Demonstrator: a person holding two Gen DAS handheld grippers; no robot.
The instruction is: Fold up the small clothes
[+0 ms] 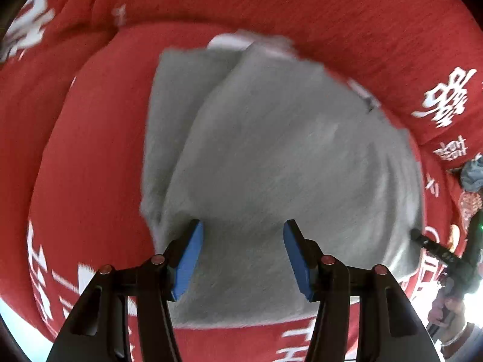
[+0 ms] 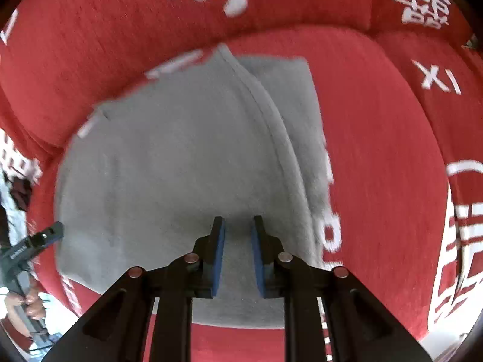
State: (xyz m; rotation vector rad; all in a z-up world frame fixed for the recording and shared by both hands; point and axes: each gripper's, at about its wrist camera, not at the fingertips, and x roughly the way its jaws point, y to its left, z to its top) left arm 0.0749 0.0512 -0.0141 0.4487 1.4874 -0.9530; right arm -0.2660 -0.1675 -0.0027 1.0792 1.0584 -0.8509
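A grey garment [image 1: 271, 150] lies folded on a red cover with white characters [image 1: 90, 120]. One layer is turned over another, with a seam running along the fold [image 2: 271, 126]. My left gripper [image 1: 244, 223] hovers over the garment's near part, open, with nothing between its blue pads [image 1: 190, 256]. My right gripper [image 2: 238, 218] points down at the same grey garment [image 2: 166, 157]. Its jaws stand a narrow gap apart, and only cloth lying below shows in the gap. A white edge [image 1: 229, 42] peeks out at the garment's far end.
The red cover [image 2: 377, 150] rises into a cushioned back [image 2: 120, 30] beyond the garment. A small heap of other clothes [image 1: 471, 175] lies at the right edge of the left wrist view. A person's hand [image 2: 30, 304] holds the other gripper's handle at the left of the right wrist view.
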